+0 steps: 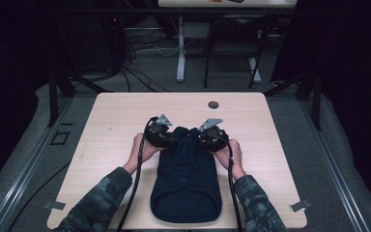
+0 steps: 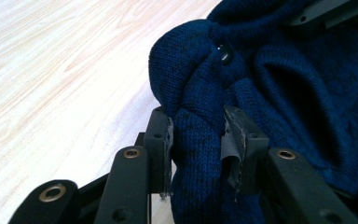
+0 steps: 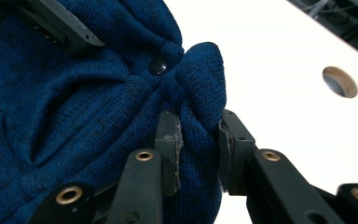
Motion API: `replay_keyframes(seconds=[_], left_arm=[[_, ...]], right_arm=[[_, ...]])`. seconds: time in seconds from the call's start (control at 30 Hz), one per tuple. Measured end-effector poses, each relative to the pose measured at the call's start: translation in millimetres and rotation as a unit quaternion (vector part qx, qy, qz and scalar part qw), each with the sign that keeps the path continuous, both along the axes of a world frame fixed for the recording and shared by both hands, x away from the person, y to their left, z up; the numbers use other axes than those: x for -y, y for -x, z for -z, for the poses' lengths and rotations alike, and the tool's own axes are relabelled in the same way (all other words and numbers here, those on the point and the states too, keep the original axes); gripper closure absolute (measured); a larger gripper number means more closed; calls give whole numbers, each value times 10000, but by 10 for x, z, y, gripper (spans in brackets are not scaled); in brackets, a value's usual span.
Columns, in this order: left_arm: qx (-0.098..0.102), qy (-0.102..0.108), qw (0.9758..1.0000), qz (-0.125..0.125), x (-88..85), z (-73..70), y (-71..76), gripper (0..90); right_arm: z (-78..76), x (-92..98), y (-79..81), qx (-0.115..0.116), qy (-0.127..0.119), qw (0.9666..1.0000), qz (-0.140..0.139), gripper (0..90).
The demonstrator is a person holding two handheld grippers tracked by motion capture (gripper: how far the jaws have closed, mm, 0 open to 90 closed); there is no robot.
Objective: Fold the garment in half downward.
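Observation:
A dark navy knitted garment [image 1: 187,181] lies folded on the light wooden table [image 1: 121,116], its near end by the front edge. My left gripper [image 1: 166,138] is shut on a bunched fold of the knit [image 2: 196,149] at the garment's far left corner. My right gripper [image 1: 204,137] is shut on a fold [image 3: 198,135] at the far right corner. Both far corners are lifted off the table and drawn together. A small dark button [image 3: 157,65] sits on the fabric between the two grips, also seen as a button [image 2: 224,53] in the left gripper view.
A round cable hole [image 1: 213,105] sits in the table near its far edge. Bare tabletop lies left and right of the garment. Beyond the table are a white desk leg [image 1: 180,53], a dark chair frame [image 1: 232,53] and cables on the floor.

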State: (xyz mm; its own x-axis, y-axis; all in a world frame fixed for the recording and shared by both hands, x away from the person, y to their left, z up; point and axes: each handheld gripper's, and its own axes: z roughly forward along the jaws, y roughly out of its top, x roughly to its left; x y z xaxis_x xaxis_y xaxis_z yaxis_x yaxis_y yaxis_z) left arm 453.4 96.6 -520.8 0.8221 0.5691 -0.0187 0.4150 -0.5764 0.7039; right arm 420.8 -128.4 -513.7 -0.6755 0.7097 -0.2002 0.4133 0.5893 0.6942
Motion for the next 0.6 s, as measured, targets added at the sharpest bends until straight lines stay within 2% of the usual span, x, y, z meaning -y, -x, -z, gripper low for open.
replay_keyframes(seconds=[0.13,0.27,0.4,0.6], left_arm=[[81,-7,9999,90,6,-60,35,657],[99,75,9998,123,26,-129,57,657],[29,29,9996,285,67,-171,85,633],[107,-30,9993,350,94,-203,115,651]], right_arm=[[-34,-46,52,182,158,9997,-88,727],[-68,-76,83,373,284,9988,-139,729],[-89,-88,118,514,216,9983,-168,737],[-90,-87,160,627,273,9974,-219,740]])
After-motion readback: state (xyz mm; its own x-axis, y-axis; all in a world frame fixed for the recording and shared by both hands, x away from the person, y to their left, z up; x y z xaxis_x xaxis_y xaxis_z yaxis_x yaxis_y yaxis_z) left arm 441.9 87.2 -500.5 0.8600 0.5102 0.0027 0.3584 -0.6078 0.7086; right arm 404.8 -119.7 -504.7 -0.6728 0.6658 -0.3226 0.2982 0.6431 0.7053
